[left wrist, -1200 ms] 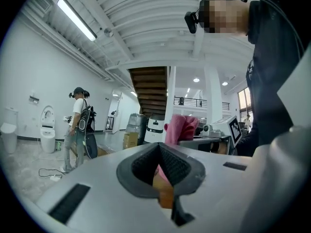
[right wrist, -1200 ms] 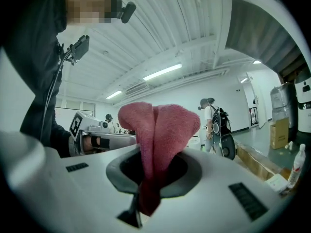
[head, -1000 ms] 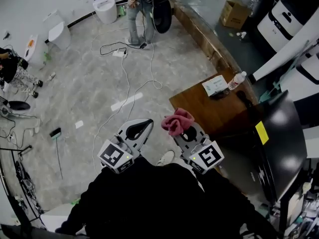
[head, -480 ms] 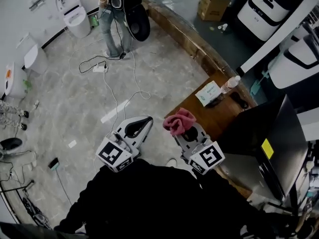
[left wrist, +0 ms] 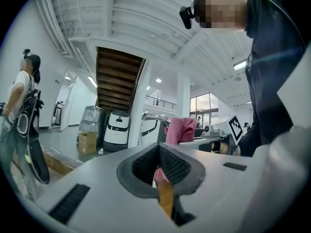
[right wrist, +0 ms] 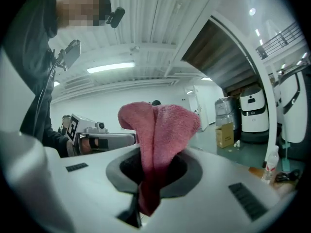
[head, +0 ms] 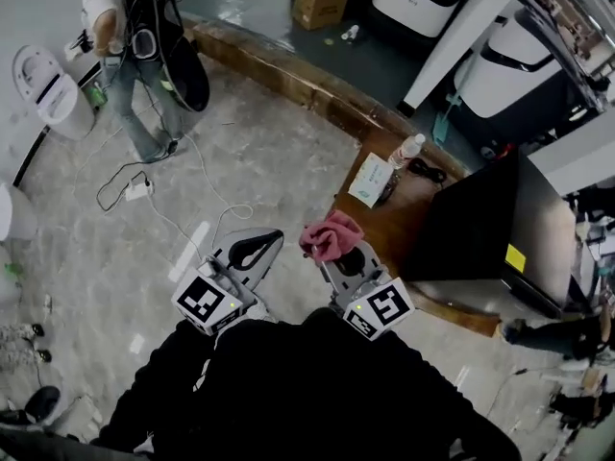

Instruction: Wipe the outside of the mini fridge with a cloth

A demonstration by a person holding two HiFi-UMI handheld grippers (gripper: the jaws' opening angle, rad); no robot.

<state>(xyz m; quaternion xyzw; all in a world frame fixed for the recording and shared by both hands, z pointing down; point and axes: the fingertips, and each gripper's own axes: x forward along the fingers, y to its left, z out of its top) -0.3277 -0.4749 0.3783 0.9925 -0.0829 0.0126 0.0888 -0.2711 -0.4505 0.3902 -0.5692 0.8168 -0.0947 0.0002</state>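
The black mini fridge [head: 485,224] stands at the right on a low wooden table [head: 380,230], with a yellow sticker on its side. My right gripper [head: 333,248] is held in front of my body, left of the fridge and apart from it. It is shut on a pink cloth [head: 330,235], which bunches up above the jaws [right wrist: 160,125]. My left gripper [head: 252,251] is beside it, shut with nothing in it. In the left gripper view the pink cloth [left wrist: 181,130] shows past the closed jaws.
A plastic bottle [head: 405,151], a white pack [head: 369,180] and a dark cable lie on the table's far end. A person with a backpack [head: 135,36] stands at upper left. A power strip [head: 135,190] and cords lie on the floor. A wooden kerb [head: 288,75] runs across behind.
The head view has swung right and forward: fridge and table now sit nearer the grippers, and the person has slid to the upper left. Both grippers keep their pose; the cloth stays held.
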